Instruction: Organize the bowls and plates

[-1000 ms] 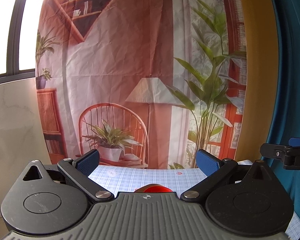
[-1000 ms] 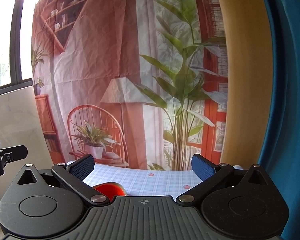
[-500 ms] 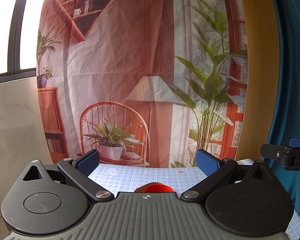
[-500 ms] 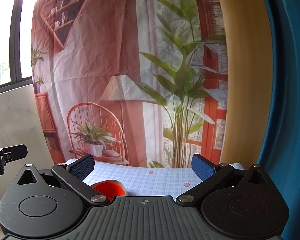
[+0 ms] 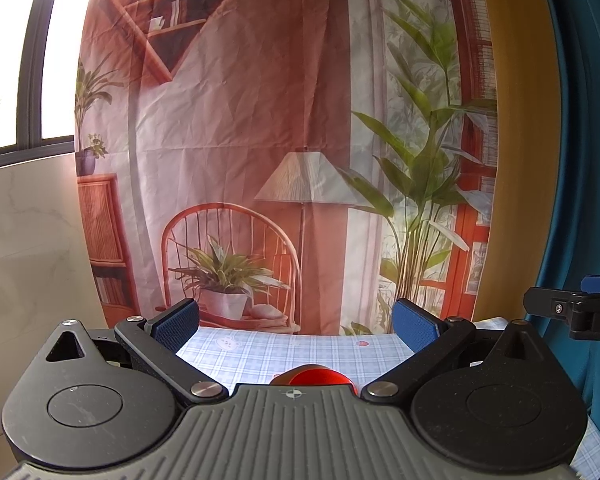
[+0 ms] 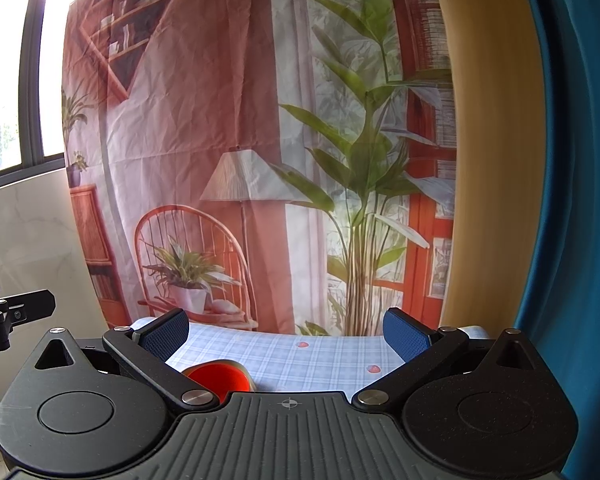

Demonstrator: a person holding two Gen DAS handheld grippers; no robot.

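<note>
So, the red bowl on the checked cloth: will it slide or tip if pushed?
The red bowl looks glossy and rigid, so probably slippery to grip. The checked cloth may bunch beneath it. Only its rim shows, so tipping is uncertain.

Count: one red bowl (image 5: 314, 376) visible, mostly hidden behind the tool body. Two tools: left (image 5: 296, 322), right (image 6: 286, 328), each with two blue pads. One checked surface (image 5: 284, 350). One printed backdrop (image 5: 280, 140). One teal curtain (image 5: 580, 160).
</note>
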